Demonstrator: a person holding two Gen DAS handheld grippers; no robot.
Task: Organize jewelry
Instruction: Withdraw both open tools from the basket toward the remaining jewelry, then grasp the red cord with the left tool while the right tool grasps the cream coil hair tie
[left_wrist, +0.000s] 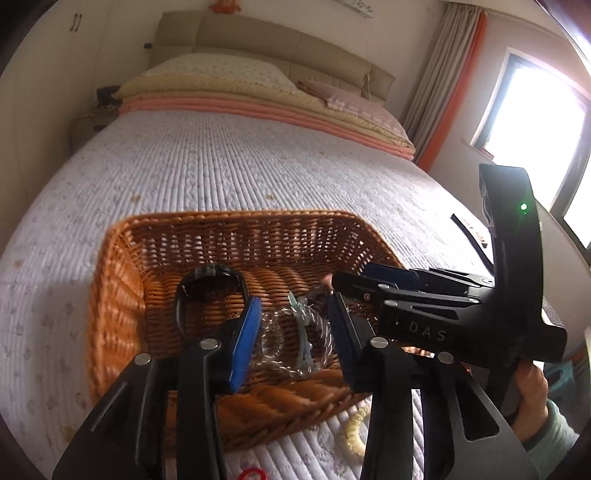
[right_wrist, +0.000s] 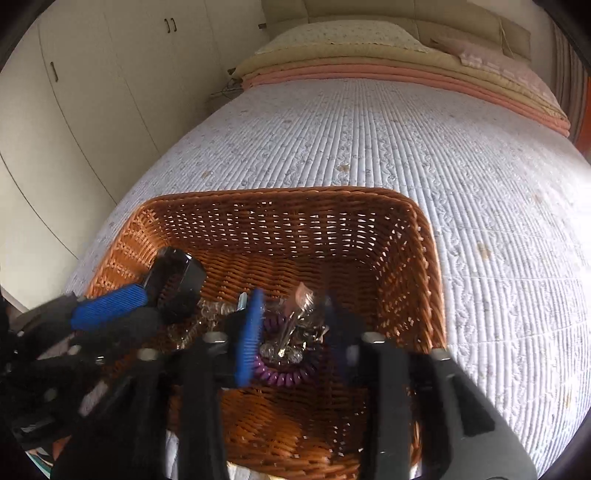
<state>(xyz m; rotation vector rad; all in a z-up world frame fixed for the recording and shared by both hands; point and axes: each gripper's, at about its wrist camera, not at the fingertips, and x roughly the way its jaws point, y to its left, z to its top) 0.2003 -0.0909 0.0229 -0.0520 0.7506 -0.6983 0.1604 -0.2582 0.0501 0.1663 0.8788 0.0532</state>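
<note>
The bed (left_wrist: 229, 166) is the base here, and its soft quilt is the first risk: the wicker basket (left_wrist: 118, 280) sits near the bed's foot, and a push on its rim could tip or slide it.

Inside the basket lie the things already gathered — a black watch (left_wrist: 207, 284) against the left wall, a clear twisted bracelet (left_wrist: 291, 332) with a pale green piece across it, and a purple coil hair tie (right_wrist: 284, 373) with a shiny silver piece (right_wrist: 295, 321) lying on top.

The left claw (left_wrist: 295, 328) hangs over the clear bracelet with its jaws partly apart, the pads not pressing on it. The right claw (right_wrist: 291, 332) stands likewise half-open over the purple coil and silver piece, nothing gripped. Both claws crowd the same small space, so I judge they could knock each other, or a pad could snag a loop on the way out and drag a piece over the rim.

Smallest of all, a cream coil tie (left_wrist: 354, 432) and a red ring (left_wrist: 255, 472) lie outside on the quilt near the basket's front wall — easily overlooked, or flicked off the bed's edge by a careless approach.
</note>
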